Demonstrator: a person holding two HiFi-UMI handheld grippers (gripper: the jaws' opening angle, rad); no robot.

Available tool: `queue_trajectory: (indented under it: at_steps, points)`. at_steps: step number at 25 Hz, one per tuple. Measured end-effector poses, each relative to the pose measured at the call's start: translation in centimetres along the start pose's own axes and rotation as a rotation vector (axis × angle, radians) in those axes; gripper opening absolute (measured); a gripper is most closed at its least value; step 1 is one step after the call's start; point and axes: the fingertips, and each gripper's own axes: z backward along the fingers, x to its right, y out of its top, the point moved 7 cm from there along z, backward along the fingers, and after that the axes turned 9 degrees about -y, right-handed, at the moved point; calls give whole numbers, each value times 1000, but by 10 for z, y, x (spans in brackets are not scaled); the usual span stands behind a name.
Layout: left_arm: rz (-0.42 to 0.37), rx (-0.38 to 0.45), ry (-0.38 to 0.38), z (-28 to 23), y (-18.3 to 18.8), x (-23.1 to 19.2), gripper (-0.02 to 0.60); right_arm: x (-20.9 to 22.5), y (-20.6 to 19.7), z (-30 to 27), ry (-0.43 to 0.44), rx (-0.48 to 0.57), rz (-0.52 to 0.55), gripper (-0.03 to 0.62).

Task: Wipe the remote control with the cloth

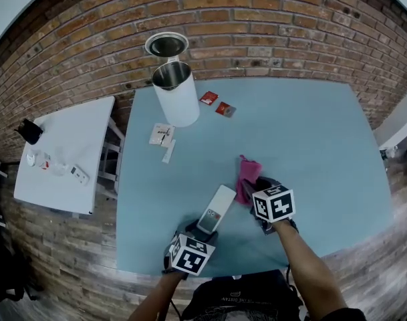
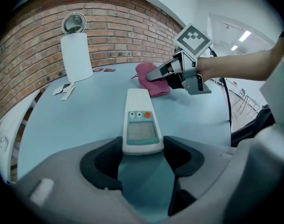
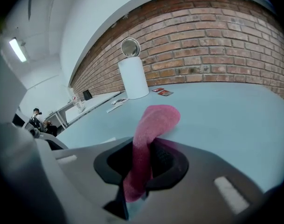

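The remote lies flat on the blue tabletop, near the front edge. Its buttons face up. The left gripper has its jaws on the near end of the remote, one on each side, and they squeeze it.

The right gripper is just to the right of the remote. Its jaws pinch the pink cloth. The cloth sticks out past the jaws and its far end rests on the tabletop. It is just beside the far end of the remote, not on top of it.

At the back of the tabletop stands a white bin with its lid up, by the brick wall. Some papers and two small red packets lie near it. A small white table stands off to the left.
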Motion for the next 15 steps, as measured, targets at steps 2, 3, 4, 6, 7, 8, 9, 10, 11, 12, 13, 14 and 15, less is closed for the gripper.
queue_trajectory:
  at_steps: [2,3,4,6,7,8,9,10,11,12,13,14,15]
  points:
    - [1,1,0,0,0,0,268,-6,-3,2,2,18,-27,71]
    - [2,3,1,0,0,0,268,-9,-4,3,-3,25,-39,71]
    - [2,4,1,1,0,0,268,-11,-6,6,-12,30,-51,71]
    - [3,6,3,1,0,1,268,-15,-11,11,-27,40,-80,71]
    - [3,7,4,1,0,1,268,-18,-14,14,-31,46,-98,71]
    - [3,8,5,1,0,2,268,-22,-17,16,-32,52,-116,71]
    - [4,9,6,1,0,2,268,-25,-21,17,-35,57,-130,71]
    - [3,11,7,1,0,2,268,-29,-24,19,-40,60,-141,71]
    - [3,13,7,1,0,1,268,-32,-26,20,-46,63,-149,71]
    - [3,16,8,1,0,1,268,-35,-28,21,-50,67,-156,71]
    - [3,18,8,1,-1,0,268,-38,-30,22,-51,69,-163,71]
    - [4,20,8,0,-1,0,268,-41,-32,23,-50,70,-171,71]
    - [4,21,9,0,-1,0,268,-44,-34,24,-46,70,-179,71]
